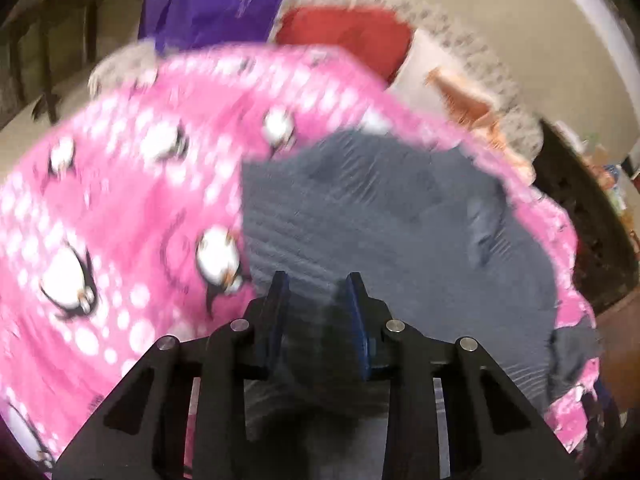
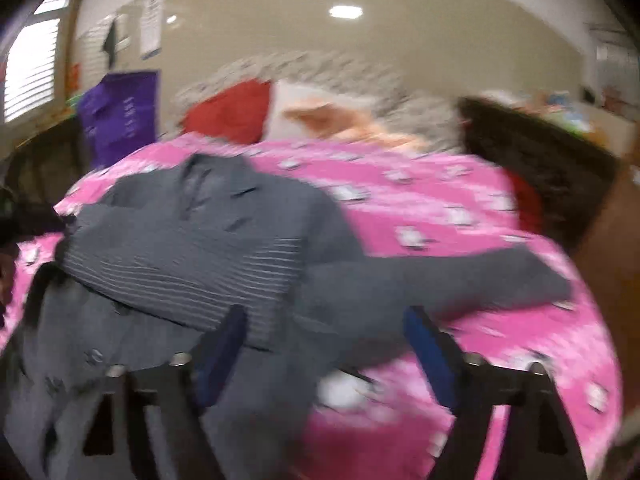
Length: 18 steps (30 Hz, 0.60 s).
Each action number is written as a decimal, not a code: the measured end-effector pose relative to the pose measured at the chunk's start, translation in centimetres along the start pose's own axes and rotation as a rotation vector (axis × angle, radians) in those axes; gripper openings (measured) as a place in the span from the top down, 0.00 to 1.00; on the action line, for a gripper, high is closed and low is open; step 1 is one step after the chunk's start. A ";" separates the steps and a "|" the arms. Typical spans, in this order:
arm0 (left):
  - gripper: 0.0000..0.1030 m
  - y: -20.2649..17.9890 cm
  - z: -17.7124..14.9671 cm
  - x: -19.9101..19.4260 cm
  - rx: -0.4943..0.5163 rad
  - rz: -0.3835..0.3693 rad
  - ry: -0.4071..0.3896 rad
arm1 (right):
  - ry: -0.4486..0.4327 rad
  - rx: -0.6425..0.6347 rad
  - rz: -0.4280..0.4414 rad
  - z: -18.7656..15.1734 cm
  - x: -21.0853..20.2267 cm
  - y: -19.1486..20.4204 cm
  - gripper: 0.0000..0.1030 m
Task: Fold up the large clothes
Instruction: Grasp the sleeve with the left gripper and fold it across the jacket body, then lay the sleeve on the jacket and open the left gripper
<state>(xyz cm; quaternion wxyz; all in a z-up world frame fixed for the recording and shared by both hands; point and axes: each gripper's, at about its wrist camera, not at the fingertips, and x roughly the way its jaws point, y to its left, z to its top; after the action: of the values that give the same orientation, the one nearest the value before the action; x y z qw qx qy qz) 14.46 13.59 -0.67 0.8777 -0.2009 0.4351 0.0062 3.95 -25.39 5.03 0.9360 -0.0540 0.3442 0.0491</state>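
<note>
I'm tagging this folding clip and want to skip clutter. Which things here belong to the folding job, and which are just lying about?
Part of the job:
grey collared shirt
pink penguin blanket it lies on
left gripper
right gripper

Lying about:
red pillow
purple bag
peach cloth

1. The garment [image 2: 192,240] is slate grey; a band of thin white stripes crosses its chest, and its sleeve stretching right is plain grey.
2. The blanket [image 1: 120,208] under it is bright pink with white dots and black-and-white penguins.
3. Far behind, a pillow [image 2: 232,112] is red, with a white one [image 2: 288,100] just right of it.
4. A peach-orange cloth [image 2: 320,118] lies right of those.
5. At far left a purple bag [image 2: 120,116] carries pale lettering.
6. The gripper fingers [image 1: 360,312] are black with blue pads.
7. The wall [image 2: 320,40] is beige.
</note>
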 end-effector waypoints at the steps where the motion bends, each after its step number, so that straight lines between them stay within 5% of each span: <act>1: 0.74 0.1 -0.5 0.9 -0.001 0.005 0.024 | 0.035 -0.005 0.053 0.6 1.8 1.2 0.41; 4: 0.73 0.0 -1.5 1.6 0.035 0.021 0.002 | 0.140 -0.032 0.132 1.1 6.8 3.7 0.44; 6: 0.73 0.6 -1.4 1.1 0.017 0.012 0.003 | 0.226 -0.052 0.081 0.2 10.0 4.0 0.44; 10: 0.73 0.4 0.7 -0.6 0.001 0.028 -0.082 | 0.258 0.036 0.166 -0.4 11.1 2.1 0.42; 13: 0.73 -0.9 2.5 -0.2 0.039 0.012 -0.107 | 0.230 0.080 0.122 1.7 10.9 1.6 0.43; 15: 0.73 -1.1 3.1 2.3 0.007 -0.004 -0.032 | 0.189 0.102 0.109 3.3 11.4 1.4 0.41; 18: 0.73 -0.9 2.3 4.7 -0.004 0.049 0.059 | 0.338 0.091 0.130 3.4 15.0 1.9 0.40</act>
<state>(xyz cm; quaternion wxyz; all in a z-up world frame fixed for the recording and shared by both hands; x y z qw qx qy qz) 19.32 12.81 -2.67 0.8636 -0.1917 0.4657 0.0227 17.26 -22.22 -2.29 0.8612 0.0030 0.5013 0.0839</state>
